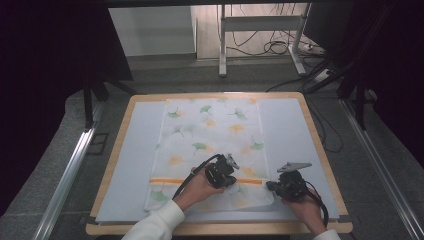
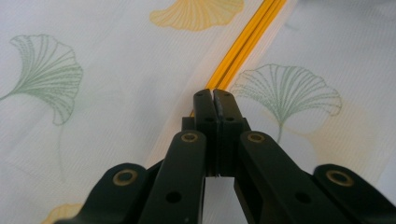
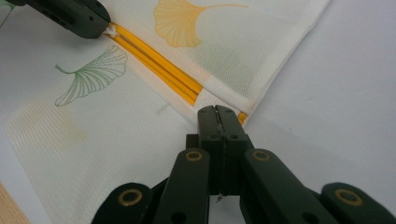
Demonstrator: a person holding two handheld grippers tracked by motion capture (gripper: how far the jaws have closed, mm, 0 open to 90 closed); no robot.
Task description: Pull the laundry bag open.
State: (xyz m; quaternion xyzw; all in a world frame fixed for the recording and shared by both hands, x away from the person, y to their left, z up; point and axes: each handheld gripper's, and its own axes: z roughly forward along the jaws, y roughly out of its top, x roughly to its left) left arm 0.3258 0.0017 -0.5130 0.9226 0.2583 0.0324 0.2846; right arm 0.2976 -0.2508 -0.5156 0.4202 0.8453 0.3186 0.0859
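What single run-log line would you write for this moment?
left claw: shut, tips at orange stripe | right claw: shut, tips at cloth edge | cloth: flat on table

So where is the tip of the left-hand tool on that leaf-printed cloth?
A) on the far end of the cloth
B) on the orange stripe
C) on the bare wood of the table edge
B: the left gripper has its shut jaws on the orange stripe of the cloth.

cloth (image 1: 210,140): I see white, green and yellow ginkgo-leaf print, orange stripe (image 1: 165,181) | mat (image 1: 132,165): pale blue-grey | table (image 1: 117,150): light wood edge | left gripper (image 2: 214,95); right gripper (image 3: 216,112): black jaws, brass rivets
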